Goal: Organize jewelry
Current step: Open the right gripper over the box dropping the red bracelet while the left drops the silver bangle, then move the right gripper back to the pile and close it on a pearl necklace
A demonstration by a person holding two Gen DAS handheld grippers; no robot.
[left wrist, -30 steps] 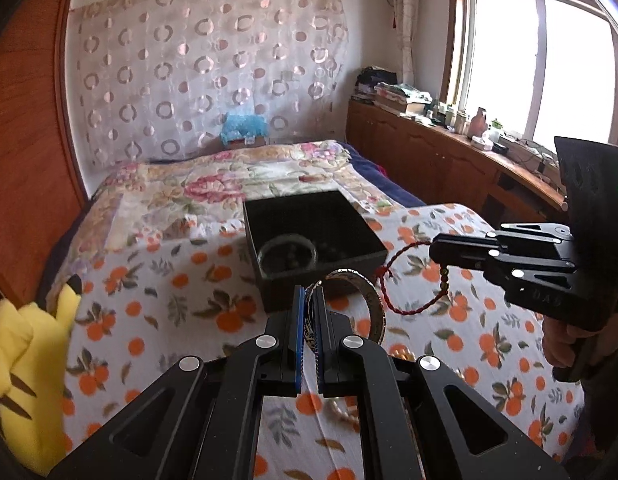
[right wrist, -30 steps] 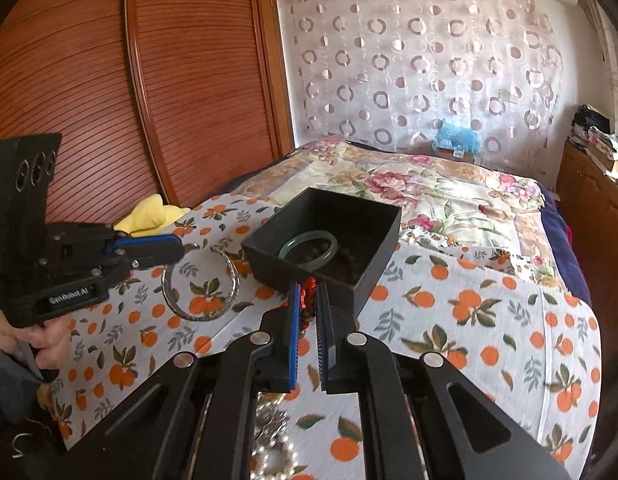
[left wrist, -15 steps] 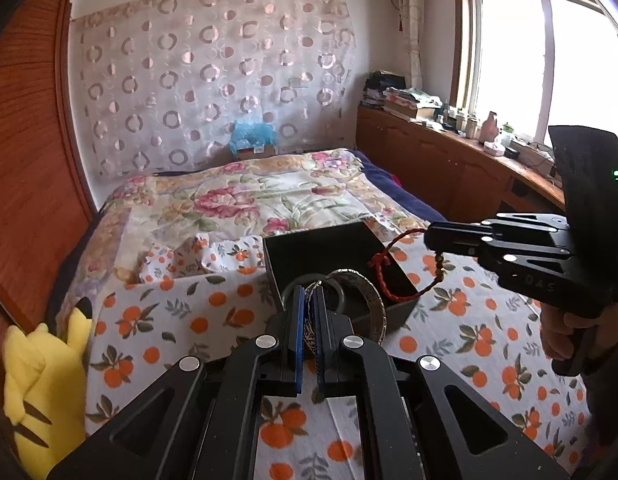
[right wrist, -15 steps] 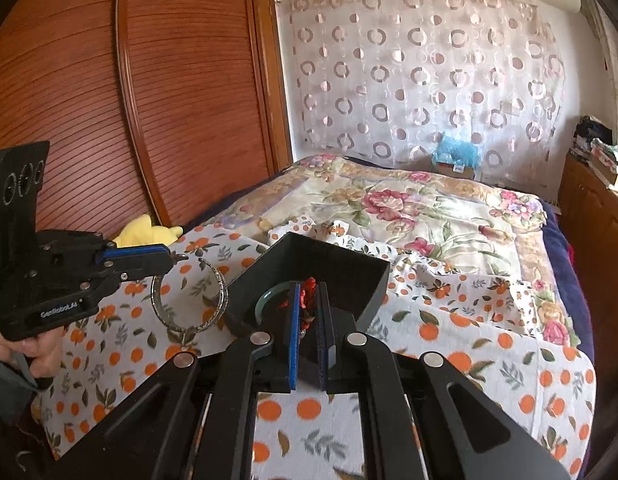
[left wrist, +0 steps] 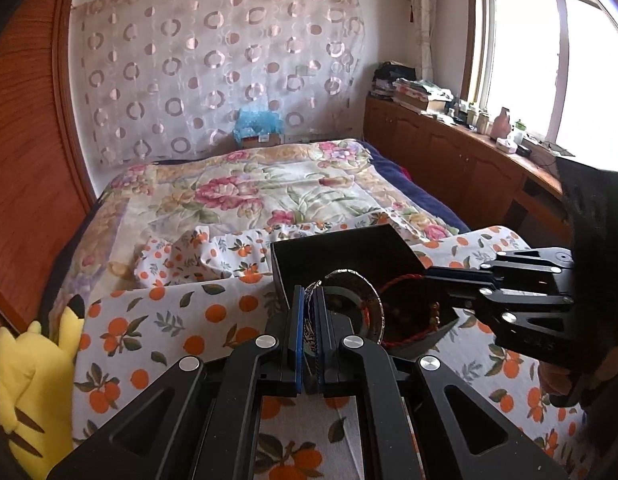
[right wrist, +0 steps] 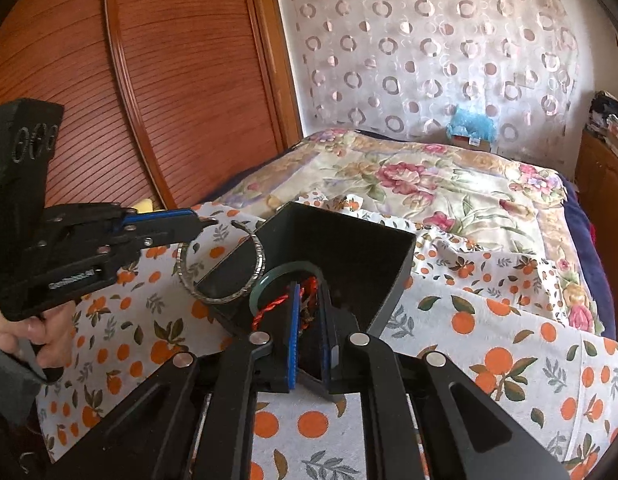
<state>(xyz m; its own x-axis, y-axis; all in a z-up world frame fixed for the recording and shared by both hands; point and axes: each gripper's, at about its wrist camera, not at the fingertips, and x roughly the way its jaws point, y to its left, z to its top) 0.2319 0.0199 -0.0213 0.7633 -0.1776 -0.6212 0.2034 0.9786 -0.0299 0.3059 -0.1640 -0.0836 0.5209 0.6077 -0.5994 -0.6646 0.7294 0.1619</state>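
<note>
Two handheld grippers are converging on a black box (right wrist: 349,240) that is sitting on an orange-print cloth (right wrist: 509,360) spread over a bed (right wrist: 429,184). The left gripper (left wrist: 309,300) is clenched on a silver bangle (right wrist: 225,268), which is hanging at the box's near corner, partly over the rim and partly outside it. The right gripper (right wrist: 309,300), its fingers (right wrist: 294,320) closed on a red cord bracelet (right wrist: 277,304), is reaching over the box opening; in the left wrist view the cord (left wrist: 393,308) is looping down inside the box.

The risks here are plain. The bangle is straddling the corner, so letting go now would likely be sending it onto the cloth or leaving it caught on the wall instead of inside. The two grippers are working very near each other over one small opening, and a bump between them, or the cord snagging on the bangle, could be dragging either piece out. A push on the light box may also be sliding or tipping it on the soft bedding.

Inside the box, a green bangle (right wrist: 285,276) is lying on the bottom, just ahead of the right gripper's fingers. Small dark pieces seem to be lying beside it, though they are too dim to name.

A yellow plush toy (left wrist: 33,376) is sitting at the edge of the bed, well apart from the work.
</note>
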